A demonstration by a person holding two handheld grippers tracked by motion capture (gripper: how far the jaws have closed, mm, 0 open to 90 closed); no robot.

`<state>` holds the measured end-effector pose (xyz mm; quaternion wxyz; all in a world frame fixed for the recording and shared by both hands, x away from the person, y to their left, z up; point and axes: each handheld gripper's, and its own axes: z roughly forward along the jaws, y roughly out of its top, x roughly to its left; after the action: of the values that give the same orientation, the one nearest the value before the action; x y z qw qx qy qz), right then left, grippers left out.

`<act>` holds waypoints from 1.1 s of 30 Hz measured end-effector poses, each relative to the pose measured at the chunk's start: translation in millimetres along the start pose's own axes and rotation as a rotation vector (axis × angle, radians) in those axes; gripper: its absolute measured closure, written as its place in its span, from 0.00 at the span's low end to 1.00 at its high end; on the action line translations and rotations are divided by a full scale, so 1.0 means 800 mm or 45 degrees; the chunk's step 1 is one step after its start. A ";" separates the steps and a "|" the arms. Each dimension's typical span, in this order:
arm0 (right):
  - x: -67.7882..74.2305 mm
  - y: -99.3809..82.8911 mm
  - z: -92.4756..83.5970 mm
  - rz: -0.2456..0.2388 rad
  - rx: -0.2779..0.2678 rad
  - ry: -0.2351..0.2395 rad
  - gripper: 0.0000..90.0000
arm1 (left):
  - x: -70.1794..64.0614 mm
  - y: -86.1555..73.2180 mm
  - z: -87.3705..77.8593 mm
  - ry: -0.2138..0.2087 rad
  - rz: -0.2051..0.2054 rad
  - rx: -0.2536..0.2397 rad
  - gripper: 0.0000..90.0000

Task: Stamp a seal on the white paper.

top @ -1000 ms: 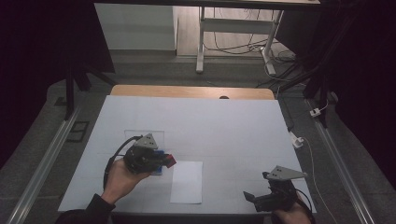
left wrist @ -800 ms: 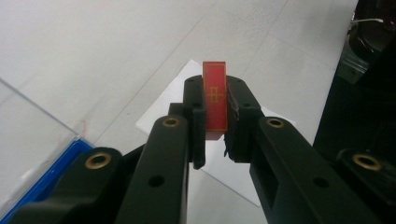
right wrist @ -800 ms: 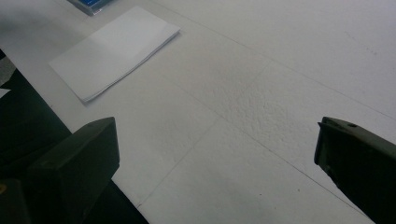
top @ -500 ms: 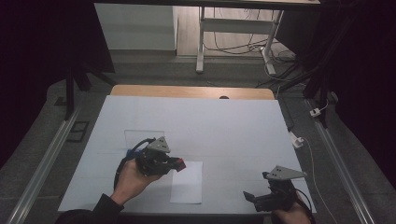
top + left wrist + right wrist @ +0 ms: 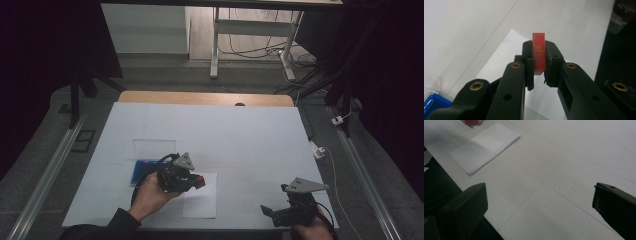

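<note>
In the high view, the left gripper [image 5: 199, 181] hovers over the top left corner of a white sheet [image 5: 201, 202] near the table's [image 5: 240, 130] front edge, a blue tray [image 5: 141, 170] just behind it. The right gripper [image 5: 267, 211] sits at the front right corner.

In the left gripper view, the jaws clamp a red block [image 5: 539, 53] above the sheet.

In the right gripper view, the jaws stand wide apart over bare table.
</note>
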<state>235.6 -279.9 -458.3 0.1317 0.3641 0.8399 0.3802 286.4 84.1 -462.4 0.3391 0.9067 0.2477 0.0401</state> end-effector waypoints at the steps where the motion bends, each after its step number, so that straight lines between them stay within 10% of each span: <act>1: 0.000 0.000 0.000 0.000 0.000 0.001 0.00 | 0.000 -0.001 0.003 0.003 -0.001 0.002 0.89; 20: 0.000 0.000 -0.001 0.002 -0.007 0.001 0.00 | -0.002 -0.015 0.046 0.033 0.015 0.110 0.89; 33: 0.001 0.000 0.000 -0.008 0.003 0.002 0.00 | -0.008 -0.023 0.050 0.067 0.004 0.068 0.89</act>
<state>235.2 -279.2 -458.2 0.1318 0.3613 0.8417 0.3791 282.5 69.0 -504.5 0.3081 0.9144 0.2561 0.0579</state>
